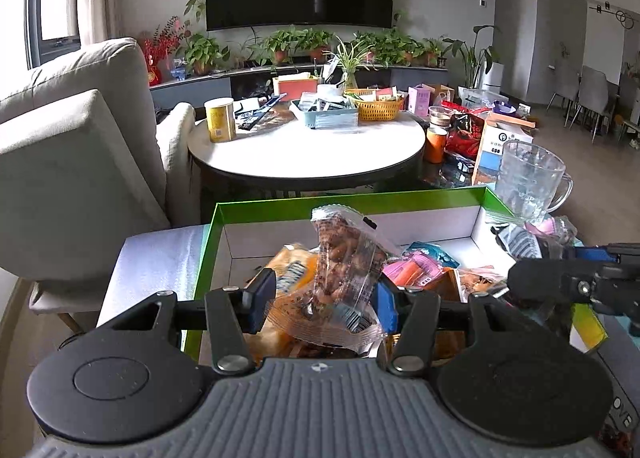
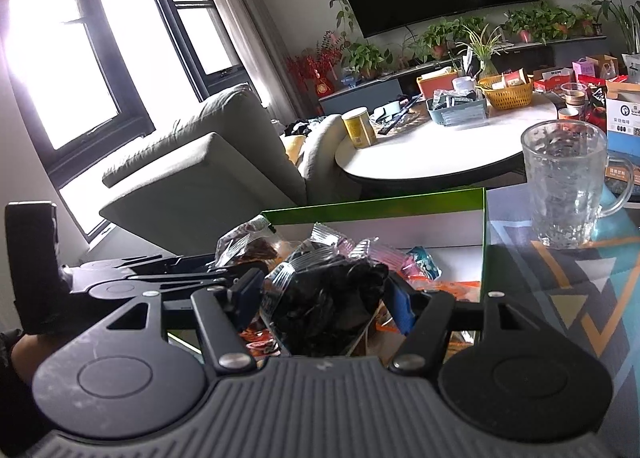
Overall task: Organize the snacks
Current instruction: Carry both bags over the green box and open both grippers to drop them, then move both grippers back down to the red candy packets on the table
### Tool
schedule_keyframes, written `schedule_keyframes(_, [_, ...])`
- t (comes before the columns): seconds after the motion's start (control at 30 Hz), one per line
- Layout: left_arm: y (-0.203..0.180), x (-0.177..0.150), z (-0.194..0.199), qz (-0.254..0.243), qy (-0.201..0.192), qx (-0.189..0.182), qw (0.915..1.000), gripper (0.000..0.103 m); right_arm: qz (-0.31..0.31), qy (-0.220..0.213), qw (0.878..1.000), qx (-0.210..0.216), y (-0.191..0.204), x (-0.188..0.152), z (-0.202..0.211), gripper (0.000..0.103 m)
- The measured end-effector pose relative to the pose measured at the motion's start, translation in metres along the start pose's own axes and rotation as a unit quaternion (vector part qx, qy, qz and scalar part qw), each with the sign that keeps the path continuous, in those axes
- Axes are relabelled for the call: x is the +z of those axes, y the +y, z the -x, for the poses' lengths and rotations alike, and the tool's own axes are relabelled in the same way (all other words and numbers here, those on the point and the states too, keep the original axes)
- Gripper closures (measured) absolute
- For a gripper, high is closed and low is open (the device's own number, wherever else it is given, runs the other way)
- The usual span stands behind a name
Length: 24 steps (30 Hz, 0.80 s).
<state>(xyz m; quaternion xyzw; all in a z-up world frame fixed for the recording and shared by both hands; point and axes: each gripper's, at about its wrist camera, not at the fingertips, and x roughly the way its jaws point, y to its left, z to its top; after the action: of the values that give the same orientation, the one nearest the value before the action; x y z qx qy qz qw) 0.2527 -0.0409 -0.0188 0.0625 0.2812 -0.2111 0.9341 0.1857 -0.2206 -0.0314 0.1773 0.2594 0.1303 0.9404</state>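
Snack packets in green-rimmed box (image 1: pixel 400 199), printing unreadable, left tongs (image 1: pixel 322 294) pinching clear nut packet (image 1: pixel 344 266), right tongs (image 2: pixel 322 296) pinching dark packet (image 2: pixel 328 298)

My left tongs (image 1: pixel 322 300): blue pads, black arms.
My right tongs (image 2: pixel 324 298): the same blue and black.
Box (image 1: pixel 208 250): green rim, white inside.
Left packet (image 1: pixel 348 258): clear, brown filling.
Right packet (image 2: pixel 328 298): clear, black filling.
Bench (image 2: pixel 580 278): teal, orange and dark triangles.
Basket (image 1: pixel 378 107): yellow.
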Motion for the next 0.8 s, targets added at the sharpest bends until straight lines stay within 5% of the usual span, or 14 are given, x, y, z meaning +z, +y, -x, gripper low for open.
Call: schedule_keyframes(0.8, [-0.007,0.001,0.013,-0.007,-0.004,-0.005,1.0000,0.052,-0.033,0.012,0.999,-0.033,-0.005,0.002,-0.008,0.042])
